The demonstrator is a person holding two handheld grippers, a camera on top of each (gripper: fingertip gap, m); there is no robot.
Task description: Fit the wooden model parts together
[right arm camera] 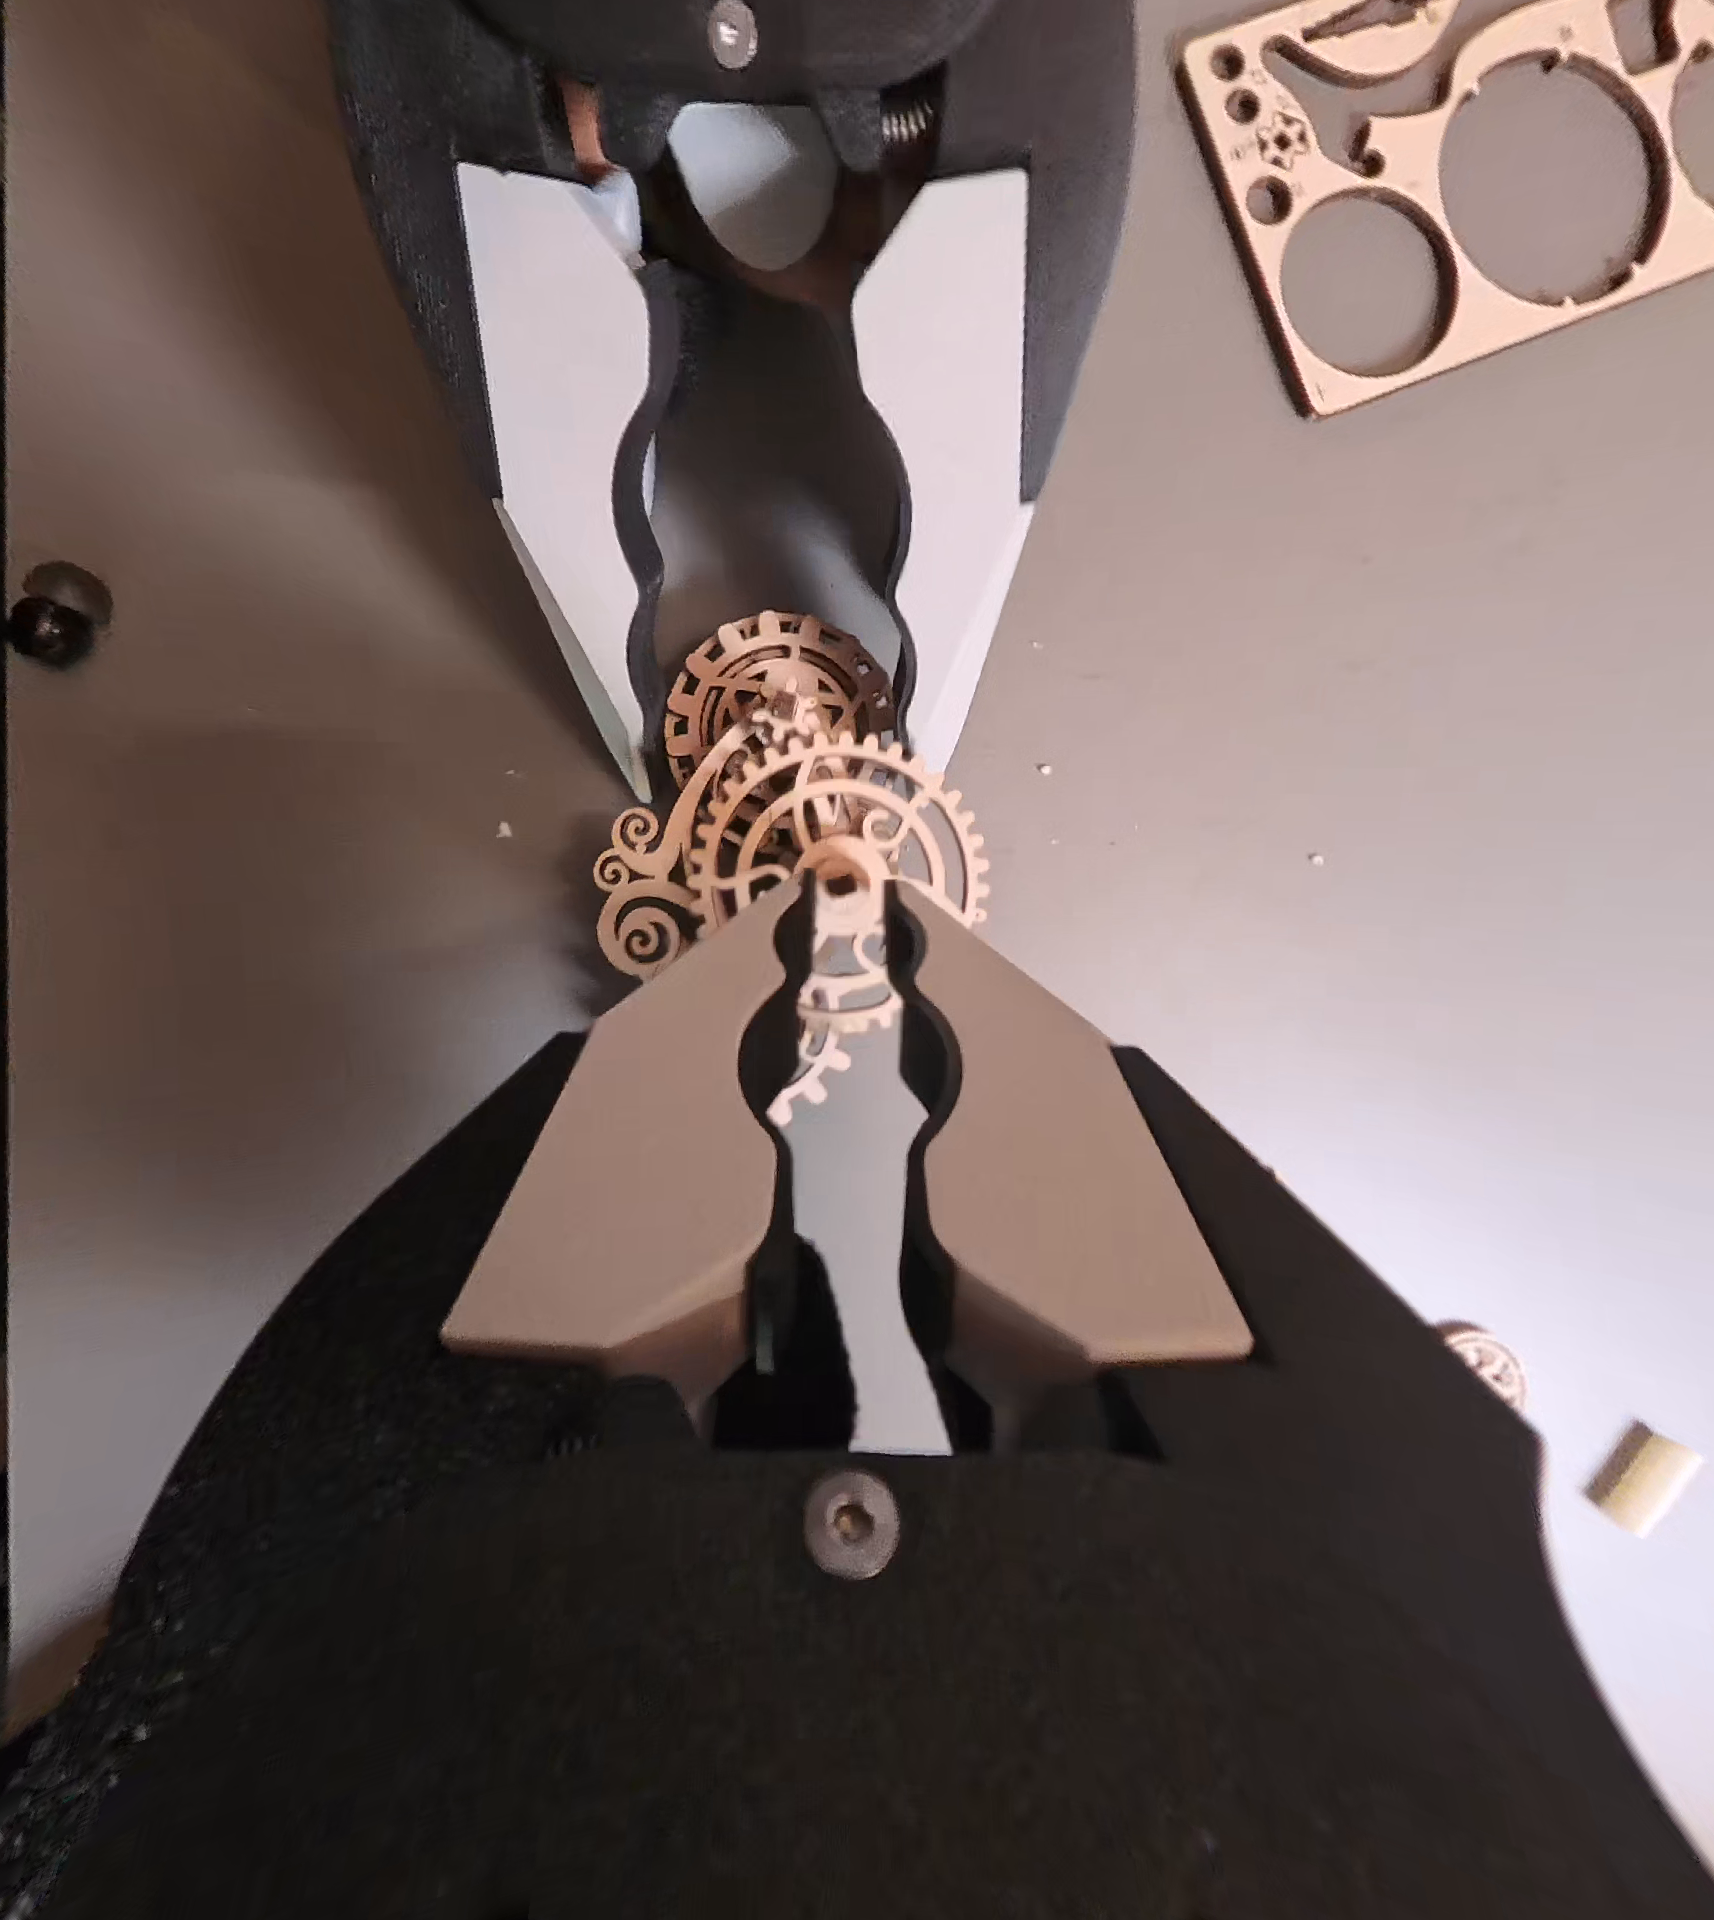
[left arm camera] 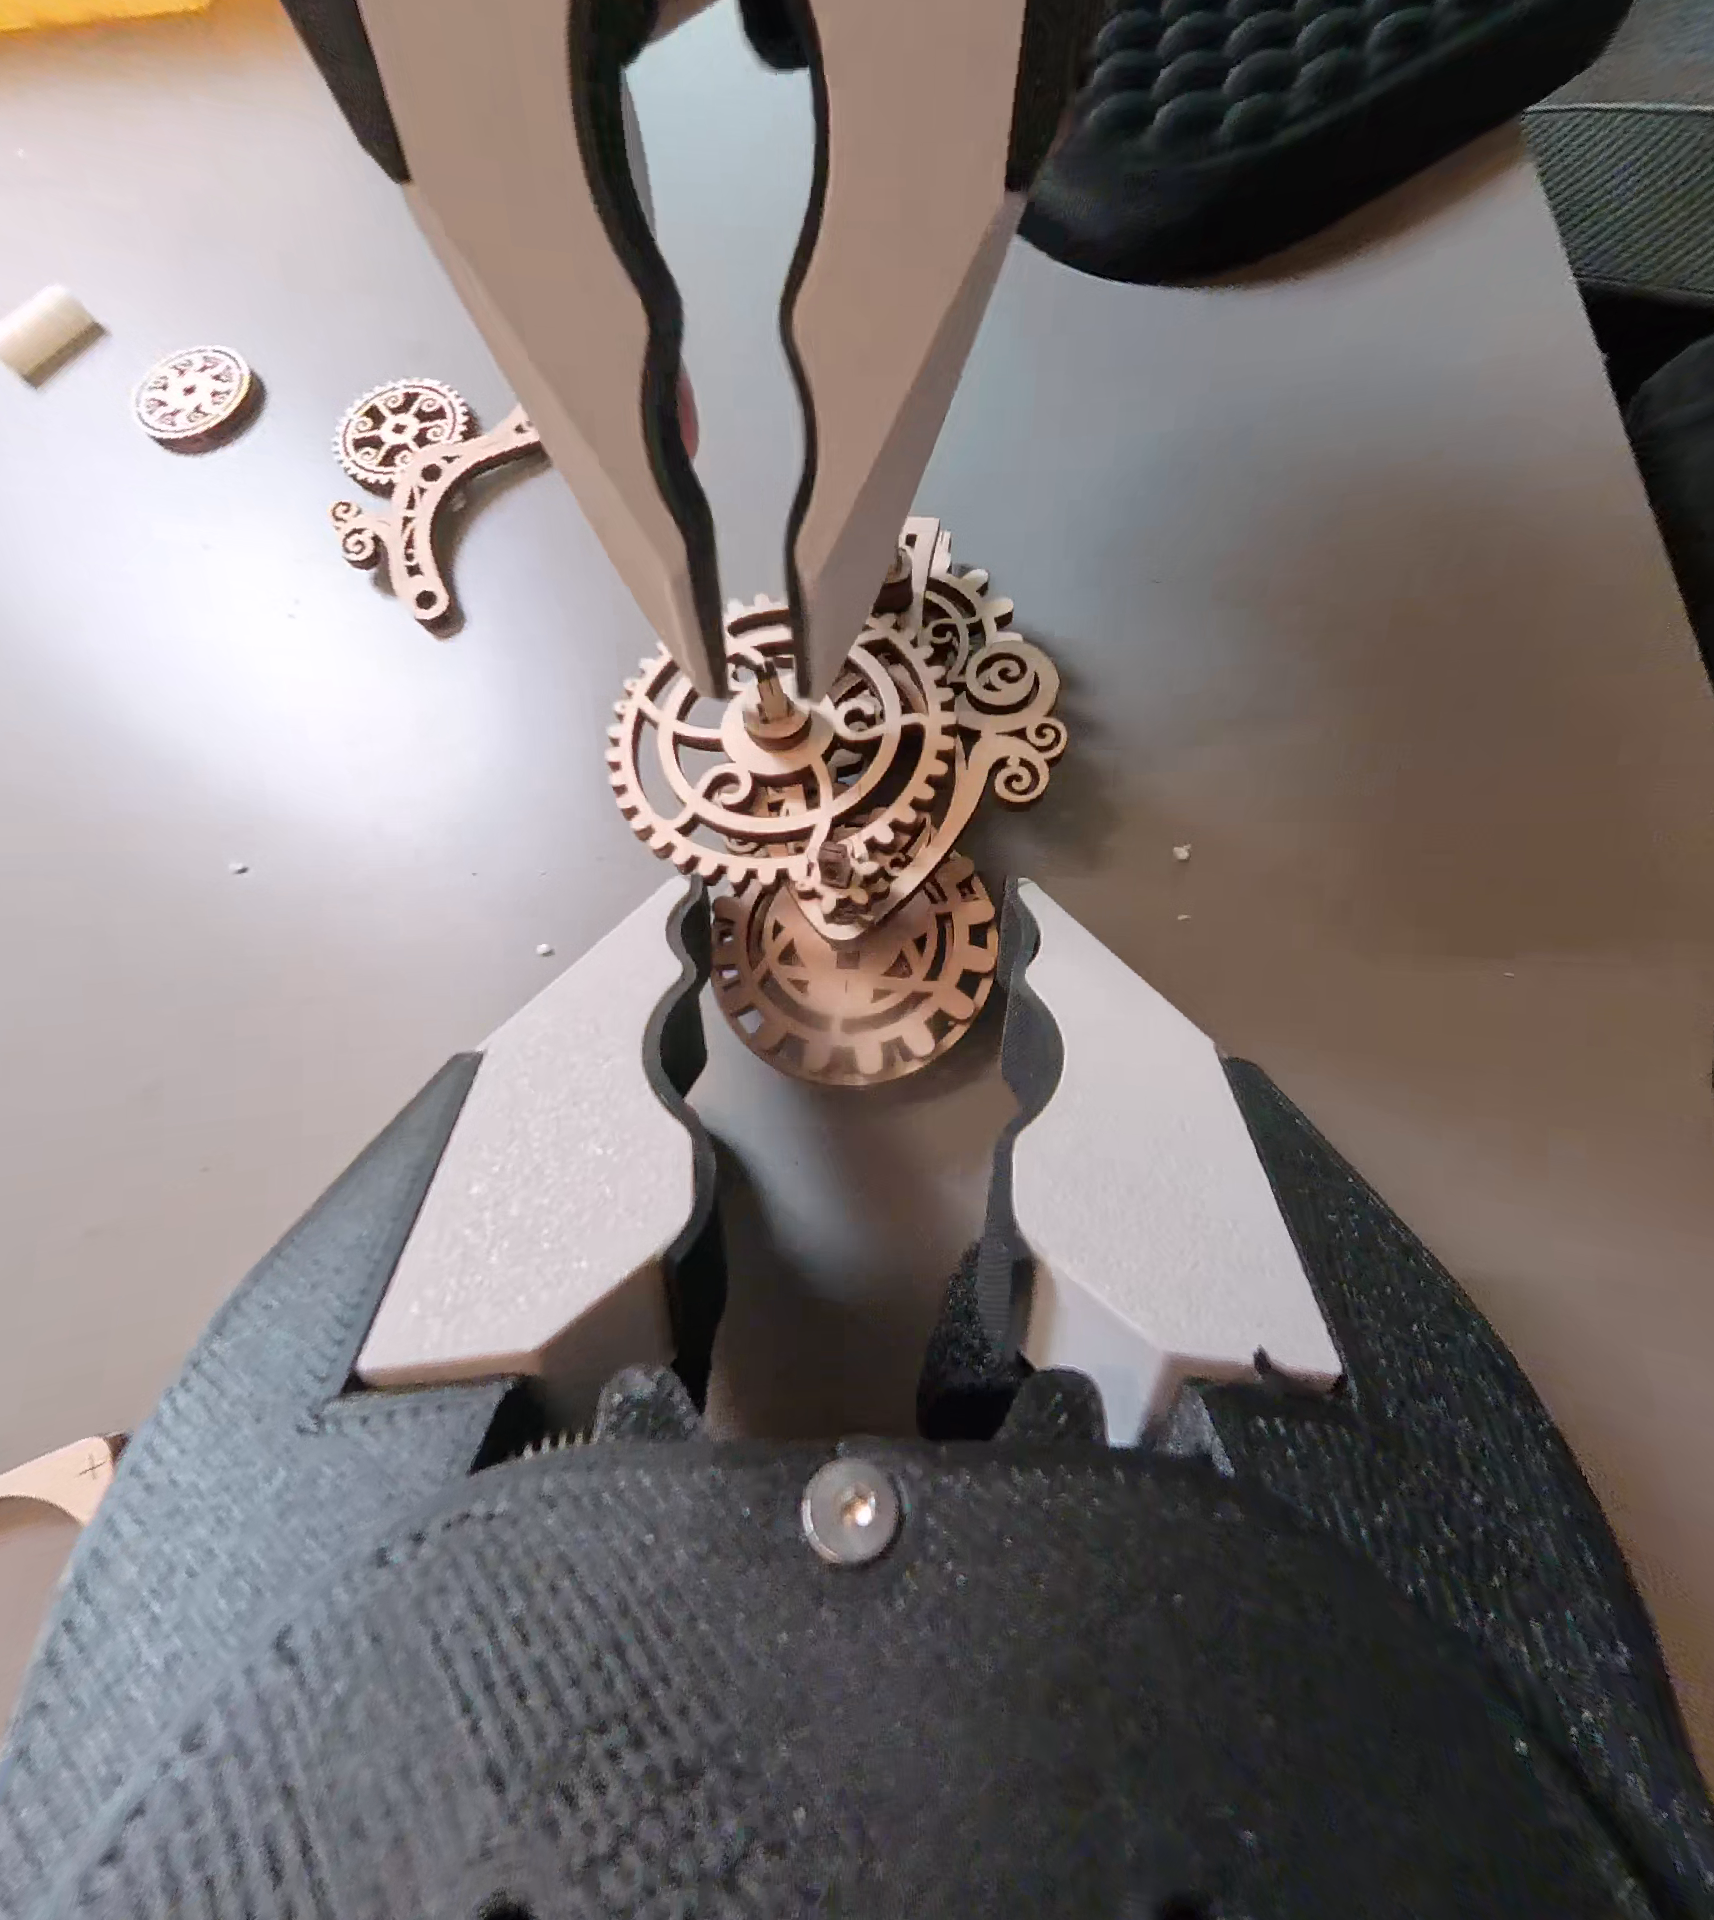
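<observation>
I have both grippers on the pale laser-cut wooden gear assembly (left arm camera: 832,790), which stands near the middle of the grey counter (left arm camera: 209,831). The left gripper (left arm camera: 848,914) brackets the round slotted wooden base disc (left arm camera: 853,987) at the near end of the assembly. Its jaws are set fairly wide, one to each side of the disc. In the right wrist view the far pad (right arm camera: 903,686) looks to be against the disc's rim, while I see a sliver of gap at the other, so I judge it is steadying the model rather than clamping it.

The right gripper (left arm camera: 759,686) comes down from above onto the small wooden axle pin (left arm camera: 768,691) that rises from the hub of the large spoked wooden gear (left arm camera: 770,769). Its jaws are narrow, with the pin between the tips. Whether the pads actually press on the pin I cannot tell; the tips are blurred in its own view. That narrow setting suits a thin pin, and working from above keeps the fingers off the gear teeth.

I read the step as seating or releasing the pin at the hub while the base is kept from sliding. Off to the side lie spare parts: a small wooden wheel (left arm camera: 196,397), a toothed wooden gear on a curved scrolled bracket (left arm camera: 417,468) and a small white block (left arm camera: 42,332). The punched-out wooden parts sheet (right arm camera: 1518,197) sits well apart, so nothing crowds the model.
</observation>
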